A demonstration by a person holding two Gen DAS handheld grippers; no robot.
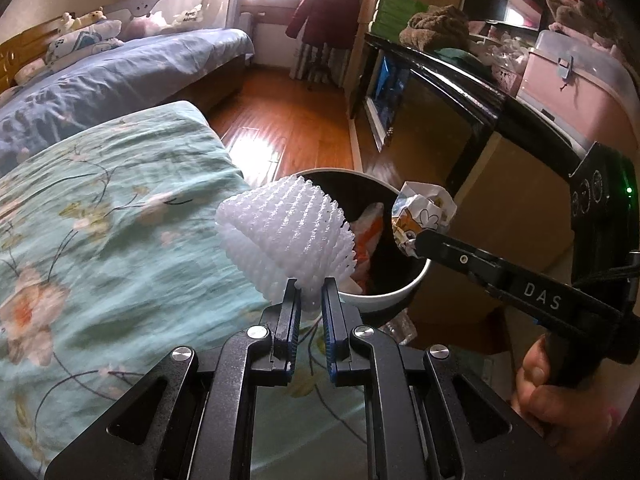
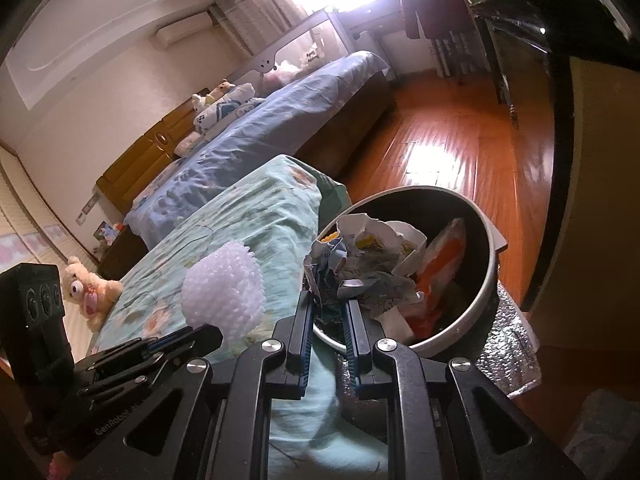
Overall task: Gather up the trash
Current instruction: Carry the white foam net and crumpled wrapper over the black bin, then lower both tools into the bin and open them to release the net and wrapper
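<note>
My left gripper [image 1: 309,286] is shut on a white foam fruit net [image 1: 286,236], held over the near edge of the bed beside a round white bin [image 1: 394,294] with a dark inside. My right gripper [image 2: 329,300] is shut on a crumpled printed paper wrapper [image 2: 360,264], held above the bin [image 2: 482,292]. In the left wrist view the right gripper [image 1: 416,242] reaches in from the right with the wrapper [image 1: 422,210] over the bin's rim. An orange and white wrapper [image 2: 442,260] lies inside the bin. In the right wrist view the left gripper [image 2: 208,334] holds the foam net [image 2: 224,288] at the left.
A bed with a teal flowered cover [image 1: 108,208] fills the left. A second bed with a blue cover [image 1: 120,68] lies beyond it. Wooden floor [image 1: 288,120] runs behind the bin. A black shelf unit [image 1: 460,92] stands to the right. A teddy bear [image 2: 88,288] sits on the bed.
</note>
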